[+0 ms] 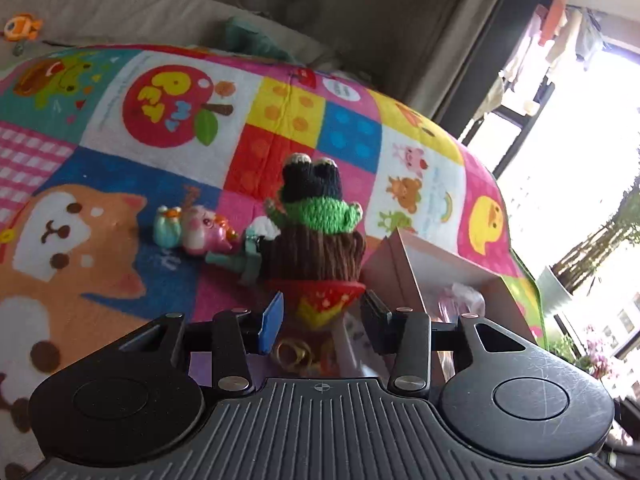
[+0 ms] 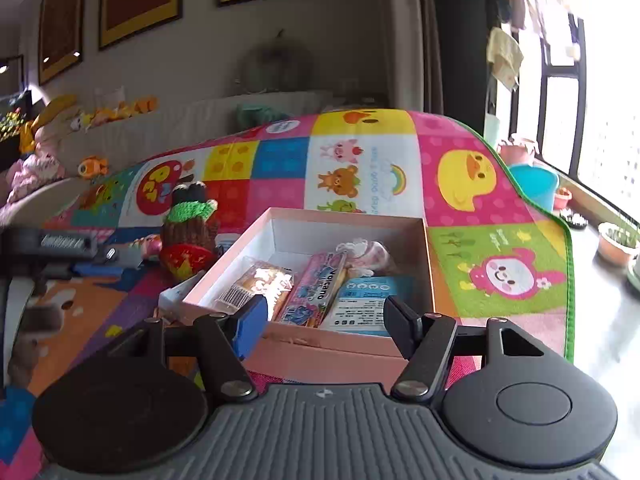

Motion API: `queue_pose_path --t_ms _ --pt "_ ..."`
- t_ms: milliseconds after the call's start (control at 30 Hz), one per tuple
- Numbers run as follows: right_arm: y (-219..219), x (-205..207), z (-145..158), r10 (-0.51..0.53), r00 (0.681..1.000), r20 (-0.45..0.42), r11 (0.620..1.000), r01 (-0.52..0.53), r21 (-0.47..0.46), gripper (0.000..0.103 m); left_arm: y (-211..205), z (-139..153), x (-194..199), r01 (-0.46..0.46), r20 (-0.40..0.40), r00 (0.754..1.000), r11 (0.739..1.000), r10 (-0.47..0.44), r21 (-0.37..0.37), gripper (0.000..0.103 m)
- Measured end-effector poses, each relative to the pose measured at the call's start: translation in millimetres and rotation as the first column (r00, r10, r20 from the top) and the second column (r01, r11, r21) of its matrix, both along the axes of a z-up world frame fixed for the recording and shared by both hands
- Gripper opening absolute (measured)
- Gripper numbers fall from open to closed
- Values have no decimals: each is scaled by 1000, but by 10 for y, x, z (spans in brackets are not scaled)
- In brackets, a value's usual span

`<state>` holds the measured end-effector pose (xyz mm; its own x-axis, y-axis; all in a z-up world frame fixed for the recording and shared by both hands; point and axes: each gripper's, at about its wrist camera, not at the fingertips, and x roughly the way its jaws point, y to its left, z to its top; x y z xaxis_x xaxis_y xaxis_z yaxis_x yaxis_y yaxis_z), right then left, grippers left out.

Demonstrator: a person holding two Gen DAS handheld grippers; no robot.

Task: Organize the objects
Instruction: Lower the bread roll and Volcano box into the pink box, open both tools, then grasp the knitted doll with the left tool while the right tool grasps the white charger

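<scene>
We read "Volcano" on a pink packet (image 2: 316, 288) inside the pink box (image 2: 428, 264). Our left gripper (image 1: 320, 316), left of the box, clenches a knitted doll (image 1: 316, 240). Our right gripper (image 2: 320, 320) hovers released over the box's near edge, nothing between its jaws.

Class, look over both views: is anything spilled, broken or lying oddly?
Nothing spilled or broken. A few small toys lie tipped over on the mat, outside the pink box, beside the knitted doll in the left tool.
</scene>
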<state>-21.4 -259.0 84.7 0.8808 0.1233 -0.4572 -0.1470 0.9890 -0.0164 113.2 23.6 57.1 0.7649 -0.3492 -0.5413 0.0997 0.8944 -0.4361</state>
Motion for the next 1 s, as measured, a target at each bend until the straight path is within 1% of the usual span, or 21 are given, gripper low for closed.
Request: queue_pose_path --t_ms 67,100,167,200,233,300,333,433,467,500,533,567,600,633,667,700,767,867,900,967,1000 --pt "93 -67 -15 36 999 16 999 -36 -26 69 -123 -4 263 -9 -24 1000 1000 9 7 47" --pt "130 -100 -23 54 998 21 998 -53 -32 70 -196 -12 361 -17 -27 999 999 18 35 48" --pt "188 -153 -44 85 996 25 996 -84 -43 72 -362 -24 529 -40 1 999 989 40 143 50" --pt "211 -181 -59 97 995 26 994 -96 -50 74 -431 -33 603 -40 23 999 982 37 186 54" --pt "225 -203 -77 106 994 26 993 -104 -55 75 -485 -46 671 -40 39 999 977 32 210 55" --pt "243 -246 -122 121 992 18 991 -120 -63 79 -559 -68 806 -43 34 999 975 37 220 59" --pt "252 -261 -150 127 992 13 990 -126 -69 80 -605 -78 859 -41 33 999 972 35 232 60" --pt "272 -275 -234 131 991 -12 988 -131 -76 83 -774 -133 1032 0 22 1000 957 -7 291 65" --pt "277 -265 -255 132 991 -24 988 -133 -73 83 -822 -158 1077 8 14 1000 950 -13 311 70" --pt "283 -256 -273 131 991 -36 989 -133 -70 83 -840 -192 1140 28 -16 1000 952 -24 305 75" --pt "293 -250 -287 128 991 -44 989 -131 -69 83 -832 -238 1212 50 -60 998 961 -35 273 77" --pt "303 -251 -295 129 990 -49 989 -132 -69 83 -807 -289 1284 68 -111 993 969 -42 236 83" --pt "313 -260 -299 131 990 -52 988 -135 -70 83 -774 -332 1351 87 -161 986 976 -55 200 84" --pt "322 -271 -295 134 990 -51 988 -137 -71 83 -704 -372 1407 94 -208 976 985 -62 145 83" --pt "331 -285 -289 137 989 -49 987 -140 -74 83 -644 -361 1408 93 -205 976 988 -67 119 82" --pt "340 -301 -279 140 989 -45 987 -143 -79 84 -599 -347 1406 86 -224 973 990 -58 116 79" --pt "344 -326 -268 142 989 -37 986 -145 -83 85 -493 -292 1318 99 -223 972 990 -74 104 78" --pt "346 -306 -271 136 990 -43 988 -139 -73 86 -274 -110 993 133 -150 981 988 -121 76 77" --pt "349 -294 -276 132 990 -48 988 -135 -68 86 -163 -68 827 142 -122 983 989 -135 48 76" --pt "360 -266 -292 131 990 -59 990 -135 -51 86 116 -12 425 143 -79 986 989 -145 -36 76" --pt "381 -244 -298 134 989 -65 990 -137 -46 86 239 -8 233 136 -64 988 989 -139 -53 76"
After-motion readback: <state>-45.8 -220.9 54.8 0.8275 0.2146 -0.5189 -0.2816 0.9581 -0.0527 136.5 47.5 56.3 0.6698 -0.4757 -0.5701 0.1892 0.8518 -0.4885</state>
